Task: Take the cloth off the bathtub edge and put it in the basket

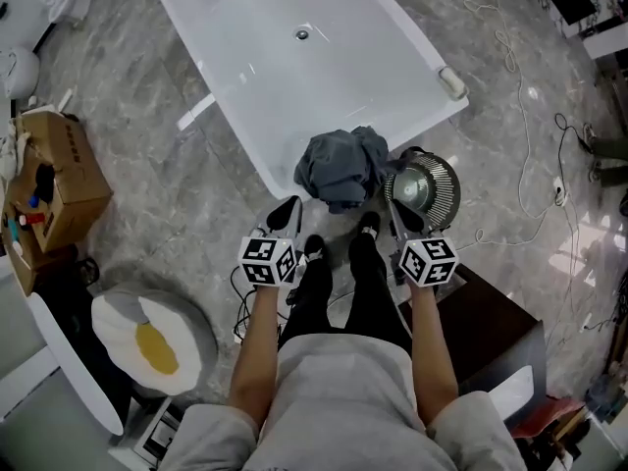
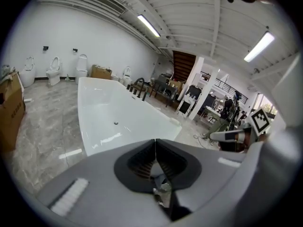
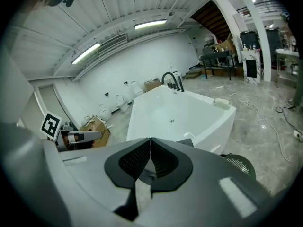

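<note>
Cloth (image 1: 340, 168): grey-blue, crumpled into loose heap, draped over near corner edge of bathtub (image 1: 294, 77), part hanging down outer side. Bathtub white, rectangular, set at slant across view. Basket (image 1: 424, 188): round, grey, slatted wall, stood upright on floor (image 1: 177, 180) just beside tub corner, right of cloth, close to it. Cloth lay outside basket.

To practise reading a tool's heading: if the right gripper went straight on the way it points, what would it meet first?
Probably the crumpled grey-blue cloth draped over the near rim of the white bathtub: it peeks just above the closed jaws of the right gripper in its view. Depth is unclear.
</note>
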Action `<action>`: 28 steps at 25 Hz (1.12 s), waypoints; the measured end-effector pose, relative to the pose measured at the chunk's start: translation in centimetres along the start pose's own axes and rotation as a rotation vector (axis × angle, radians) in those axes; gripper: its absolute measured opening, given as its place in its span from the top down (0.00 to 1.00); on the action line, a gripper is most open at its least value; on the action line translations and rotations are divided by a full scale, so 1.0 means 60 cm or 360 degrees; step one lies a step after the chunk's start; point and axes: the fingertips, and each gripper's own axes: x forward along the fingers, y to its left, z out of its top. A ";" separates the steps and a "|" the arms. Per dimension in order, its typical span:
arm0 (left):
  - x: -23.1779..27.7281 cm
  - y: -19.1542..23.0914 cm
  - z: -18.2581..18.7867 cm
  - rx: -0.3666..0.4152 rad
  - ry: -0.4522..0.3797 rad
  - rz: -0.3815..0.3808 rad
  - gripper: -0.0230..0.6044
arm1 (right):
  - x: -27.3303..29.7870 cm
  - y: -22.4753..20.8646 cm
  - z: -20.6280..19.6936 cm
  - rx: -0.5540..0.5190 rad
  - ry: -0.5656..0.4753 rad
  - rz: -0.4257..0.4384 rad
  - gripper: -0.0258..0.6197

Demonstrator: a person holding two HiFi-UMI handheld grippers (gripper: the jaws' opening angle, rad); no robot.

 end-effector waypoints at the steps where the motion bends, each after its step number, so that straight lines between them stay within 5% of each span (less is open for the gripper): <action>1: 0.014 0.001 -0.003 0.0003 0.0012 0.0011 0.87 | 0.017 -0.006 0.002 -0.0015 0.0018 0.0027 0.95; 8: 0.093 -0.011 -0.061 0.0004 0.0142 0.0040 0.87 | 0.110 -0.052 -0.028 -0.0026 0.0206 0.0225 0.93; 15: 0.135 0.006 -0.097 0.0093 0.0221 0.0042 0.70 | 0.199 -0.063 -0.051 -0.0322 0.0404 0.0580 0.82; 19: 0.144 0.002 -0.108 0.0161 0.0232 0.0043 0.57 | 0.236 -0.037 -0.070 -0.0682 0.0581 0.0873 0.70; 22: 0.169 0.014 -0.108 0.0235 0.0234 0.0027 0.43 | 0.261 -0.026 -0.094 -0.1144 0.0706 0.1063 0.50; 26: 0.222 0.019 -0.127 0.0177 0.0230 -0.0077 0.29 | 0.280 -0.075 -0.146 -0.1651 0.0893 0.1137 0.26; 28: 0.236 0.026 -0.143 0.0097 0.0240 -0.0086 0.29 | 0.297 -0.095 -0.171 -0.1864 0.0936 0.1163 0.25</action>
